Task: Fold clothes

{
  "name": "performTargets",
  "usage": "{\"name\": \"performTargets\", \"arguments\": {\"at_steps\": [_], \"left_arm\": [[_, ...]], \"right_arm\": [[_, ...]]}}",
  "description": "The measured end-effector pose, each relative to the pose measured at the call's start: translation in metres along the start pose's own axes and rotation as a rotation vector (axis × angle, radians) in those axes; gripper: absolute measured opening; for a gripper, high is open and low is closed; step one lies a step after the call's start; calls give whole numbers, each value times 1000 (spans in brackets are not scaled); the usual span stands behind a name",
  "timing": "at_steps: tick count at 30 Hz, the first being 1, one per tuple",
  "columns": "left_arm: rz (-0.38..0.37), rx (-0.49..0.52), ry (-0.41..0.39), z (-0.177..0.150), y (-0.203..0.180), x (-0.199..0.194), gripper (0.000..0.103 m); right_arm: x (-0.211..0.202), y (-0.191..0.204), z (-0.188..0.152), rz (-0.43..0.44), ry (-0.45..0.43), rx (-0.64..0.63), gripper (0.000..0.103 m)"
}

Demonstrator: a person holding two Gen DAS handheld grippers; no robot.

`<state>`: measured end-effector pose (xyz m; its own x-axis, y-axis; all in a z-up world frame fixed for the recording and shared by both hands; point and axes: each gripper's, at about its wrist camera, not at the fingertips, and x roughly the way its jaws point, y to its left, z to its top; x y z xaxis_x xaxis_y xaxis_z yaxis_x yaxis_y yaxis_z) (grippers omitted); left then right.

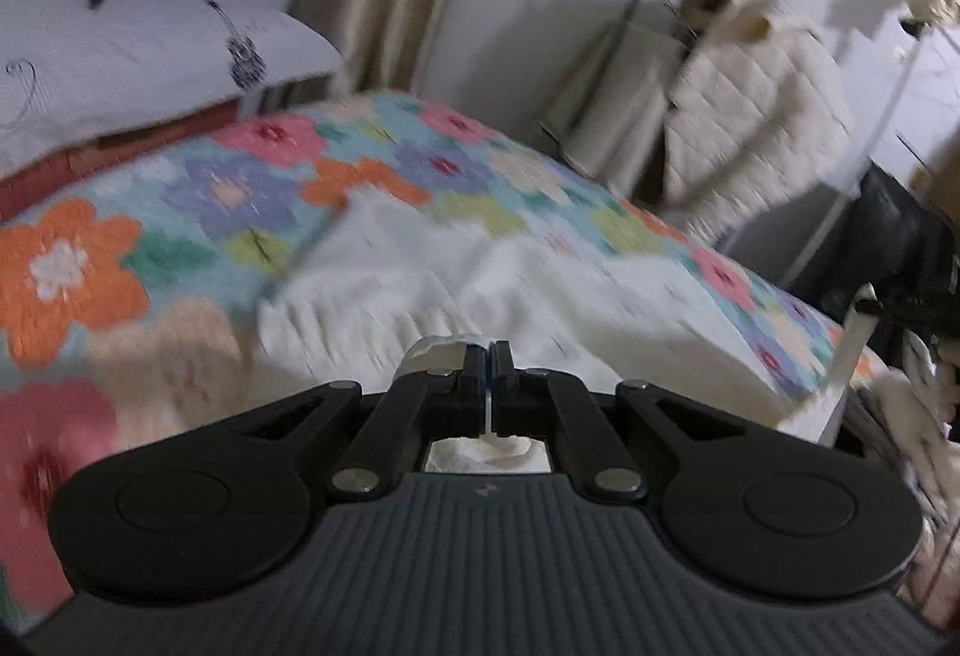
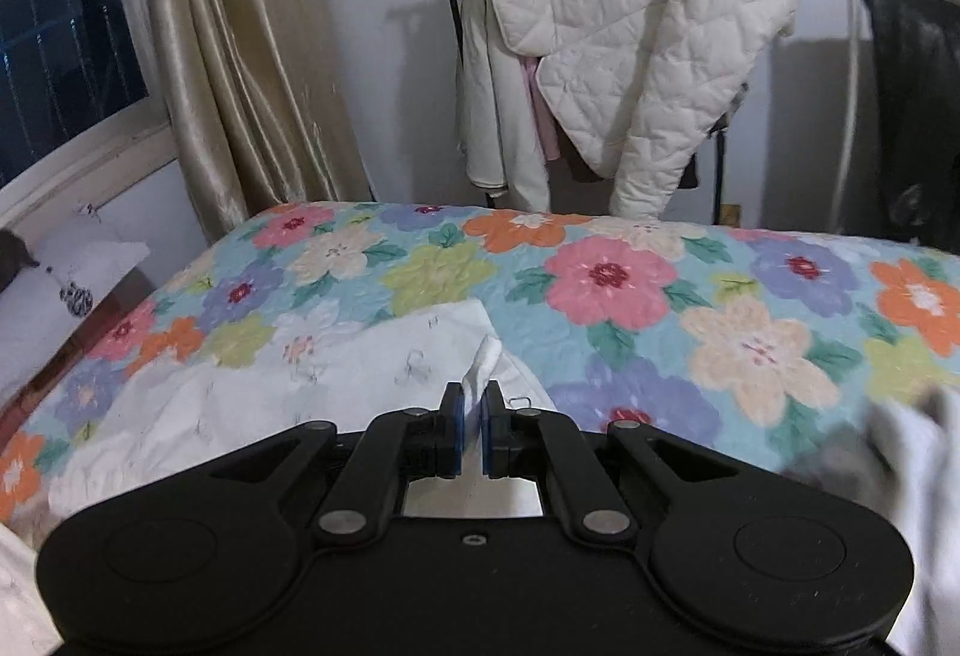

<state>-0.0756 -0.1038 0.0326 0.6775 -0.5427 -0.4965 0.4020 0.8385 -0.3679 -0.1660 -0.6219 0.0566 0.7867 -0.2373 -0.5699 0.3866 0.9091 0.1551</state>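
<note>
surface: floral quilt (image 2: 606, 284); room: curtain (image 2: 240, 56), hanging quilted jacket (image 2: 630, 26) | both grippers (image 1: 487, 356) (image 2: 473, 398) pinch white garment (image 2: 270, 392)

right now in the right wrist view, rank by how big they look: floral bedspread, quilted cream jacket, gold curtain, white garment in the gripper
1. floral bedspread
2. quilted cream jacket
3. gold curtain and white garment: look alike in area, and the garment is nearer and partly hidden by the right gripper, so unranked.
</note>
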Motion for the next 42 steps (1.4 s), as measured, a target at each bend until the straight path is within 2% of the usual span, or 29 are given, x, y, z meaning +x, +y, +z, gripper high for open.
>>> {"name": "performTargets", "arguments": {"at_steps": [2, 9, 16, 18, 19, 20, 21, 24, 27, 30, 32, 35, 39, 40, 41, 42], "left_arm": [[14, -24, -23, 11, 14, 19, 1], [87, 18, -51, 55, 28, 96, 1], [155, 50, -139, 112, 32, 151, 1], [204, 80, -100, 119, 35, 178, 1], [235, 97, -75, 119, 36, 193, 1], [257, 108, -66, 116, 38, 205, 4], [274, 113, -71, 113, 40, 214, 4], [287, 119, -97, 105, 46, 230, 4], [261, 137, -117, 98, 46, 228, 9], [164, 165, -55, 86, 38, 216, 25], [115, 206, -1, 76, 27, 211, 48], [48, 275, 85, 66, 9, 208, 53], [10, 331, 150, 60, -6, 227, 62], [4, 344, 164, 59, -8, 234, 62], [6, 356, 177, 58, -11, 242, 43], [17, 366, 187, 57, -13, 251, 4]], "right_arm": [[27, -1, 14, 22, 19, 5, 5], [122, 1, 65, 108, 60, 18, 4], [196, 5, 107, 128, 47, 7, 4], [213, 8, 101, 139, 42, 14, 7], [218, 9, 95, 126, 35, 34, 20], [221, 9, 87, 101, 26, 66, 39], [220, 9, 78, 87, 17, 92, 43], [203, 15, 47, 86, 16, 120, 44], [173, 22, 16, 103, 38, 80, 52], [138, 23, -14, 154, 70, 48, 59], [120, 19, -32, 157, 72, 34, 64], [116, 8, -48, 110, 93, 40, 65], [114, 1, -55, 69, 140, 67, 65], [109, 2, -58, 71, 145, 89, 65], [103, 2, -63, 77, 145, 113, 65], [95, 3, -70, 87, 140, 147, 65]]}}
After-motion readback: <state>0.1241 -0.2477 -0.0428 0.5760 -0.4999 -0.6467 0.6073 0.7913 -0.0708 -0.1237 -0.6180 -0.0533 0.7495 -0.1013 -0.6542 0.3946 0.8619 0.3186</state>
